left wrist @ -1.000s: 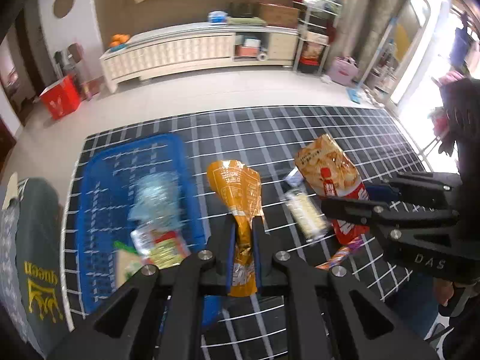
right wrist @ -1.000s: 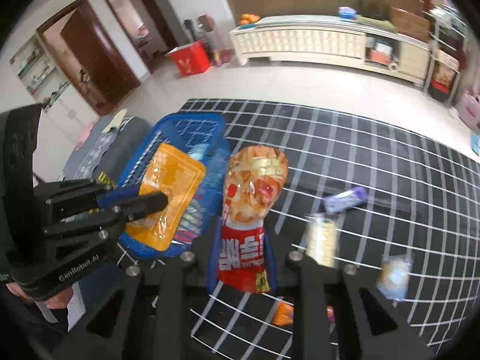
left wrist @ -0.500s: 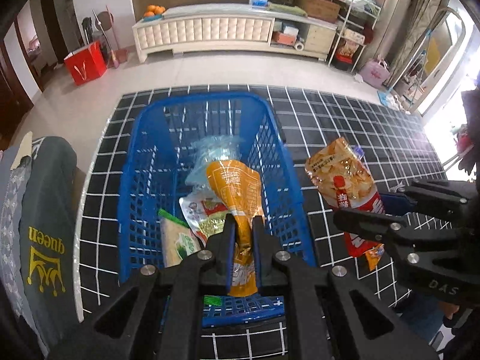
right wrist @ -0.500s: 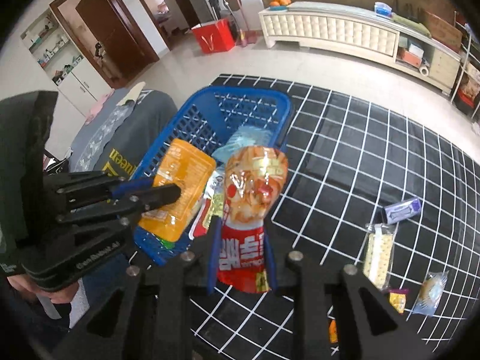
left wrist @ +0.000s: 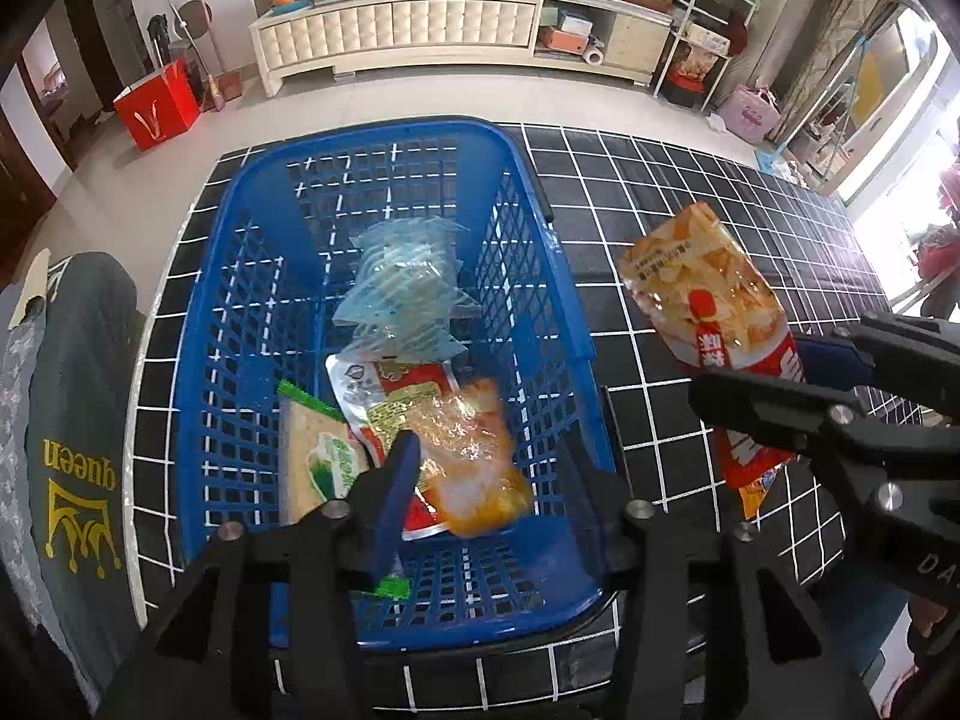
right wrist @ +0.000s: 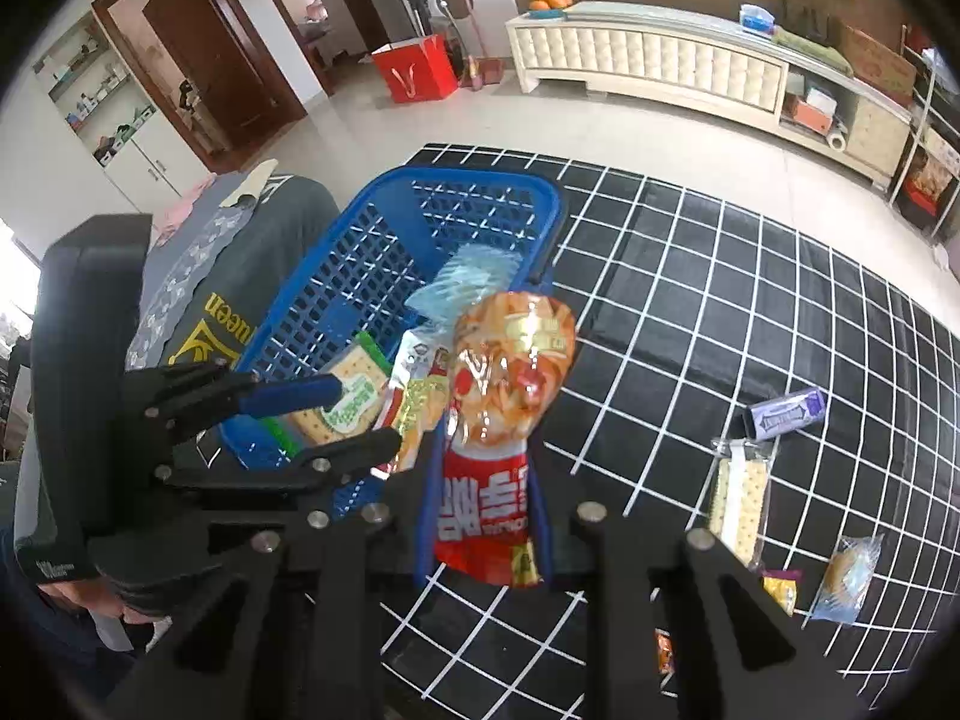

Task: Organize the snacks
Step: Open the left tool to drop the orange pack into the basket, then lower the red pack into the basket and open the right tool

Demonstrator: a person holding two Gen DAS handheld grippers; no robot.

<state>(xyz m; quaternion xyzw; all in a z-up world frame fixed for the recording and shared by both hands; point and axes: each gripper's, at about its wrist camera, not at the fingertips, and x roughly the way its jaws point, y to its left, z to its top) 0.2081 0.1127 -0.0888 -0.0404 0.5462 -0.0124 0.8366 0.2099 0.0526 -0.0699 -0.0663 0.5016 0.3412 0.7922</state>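
A blue plastic basket (left wrist: pixel 384 144) stands on the black grid mat and holds a clear blue bag (left wrist: pixel 402 282), a red-and-white pouch (left wrist: pixel 384 384) and a green-edged cracker pack (left wrist: pixel 318 456). My left gripper (left wrist: pixel 489 480) hangs open over the basket's near end. An orange snack bag (left wrist: pixel 468 462), blurred, lies loose between its fingers on top of the other snacks. My right gripper (right wrist: pixel 483 480) is shut on a red-and-orange chip bag (right wrist: pixel 510 384), held upright just right of the basket (right wrist: pixel 480 177). In the right wrist view the left gripper (right wrist: pixel 336 420) shows open.
On the mat to the right lie a purple bar (right wrist: pixel 786 414), a cracker pack (right wrist: pixel 738 498), a small clear bagged bun (right wrist: pixel 846 576) and a yellow packet (right wrist: pixel 780 591). A grey "queen" cloth (left wrist: pixel 78 420) lies left of the basket. A white cabinet (left wrist: pixel 420 30) lines the far wall.
My left gripper has opened and let the orange bag drop into the basket. Both grippers have moved left, the right one carrying the chip bag toward the basket.
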